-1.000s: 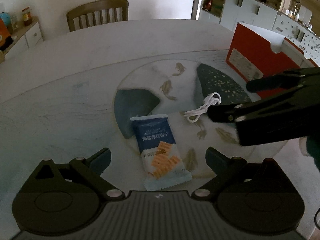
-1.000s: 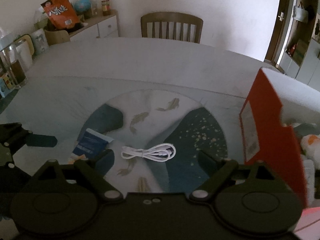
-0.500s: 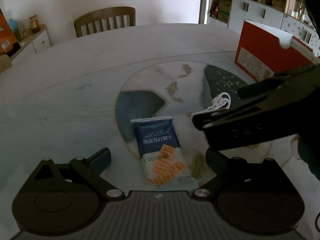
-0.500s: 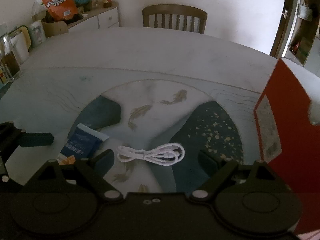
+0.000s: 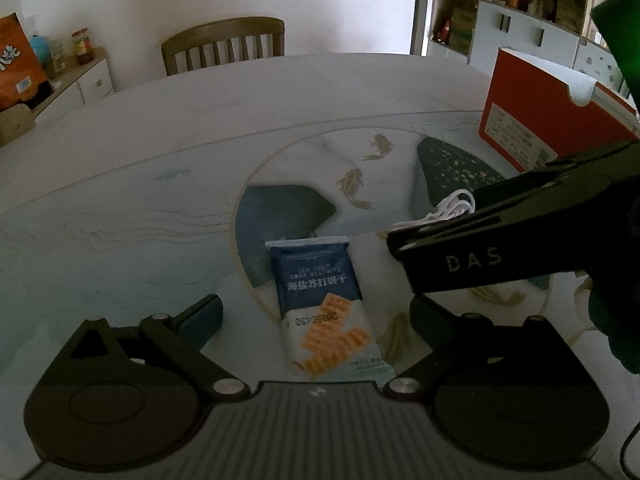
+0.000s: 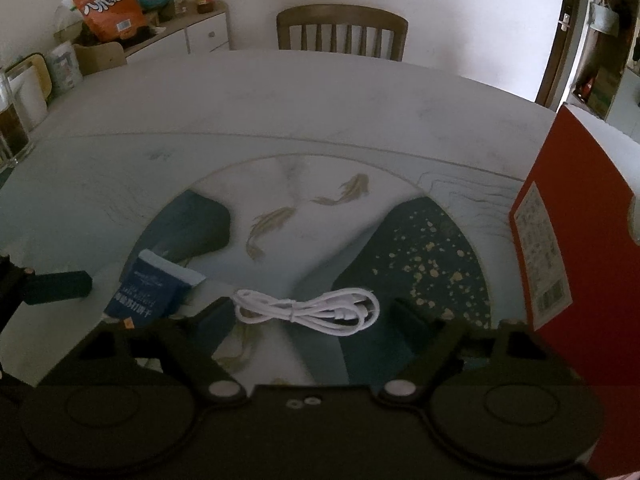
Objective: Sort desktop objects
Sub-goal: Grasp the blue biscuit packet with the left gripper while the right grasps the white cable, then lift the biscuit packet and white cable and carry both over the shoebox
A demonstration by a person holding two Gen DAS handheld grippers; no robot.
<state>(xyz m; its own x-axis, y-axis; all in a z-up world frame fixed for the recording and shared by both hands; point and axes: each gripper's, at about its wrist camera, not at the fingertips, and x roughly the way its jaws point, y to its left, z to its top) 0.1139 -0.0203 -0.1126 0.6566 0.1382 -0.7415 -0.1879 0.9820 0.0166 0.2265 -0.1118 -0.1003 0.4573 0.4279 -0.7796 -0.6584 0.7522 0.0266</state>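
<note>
Left gripper (image 5: 316, 312) is hovering low over the table (image 5: 160, 152), fingers spread wide apart, nothing between them. The cracker packet (image 5: 324, 304) is lying flat on the tabletop in the gap between those fingers, its blue end pointing toward the table's far edge, its white-and-orange end running under the gripper body.

Right gripper (image 6: 312, 312) is likewise standing with fingers wide apart, empty. The white cable (image 6: 308, 310), coiled and tied in a loose bundle, is lying on the table between its two fingers, touching neither as far as the right wrist view is showing. From the left wrist view the right gripper (image 5: 404, 236) is reaching in from the table's right side, its finger (image 5: 480, 256) crossing in front of the cable (image 5: 452, 208), so only the far loops are showing.

Packet and cable are sitting near each other on the painted round panel in the table's middle, packet to the left of the cable. The packet (image 6: 156, 292) is overlapping the dark blue patch of the painting.

A red box (image 6: 576, 248) is standing upright by the table's right edge, well apart from the cable. A wooden chair (image 6: 342, 30) is standing at the far edge. A sideboard (image 6: 180, 36) with an orange snack bag (image 6: 108, 6) is sitting off the far left corner.
</note>
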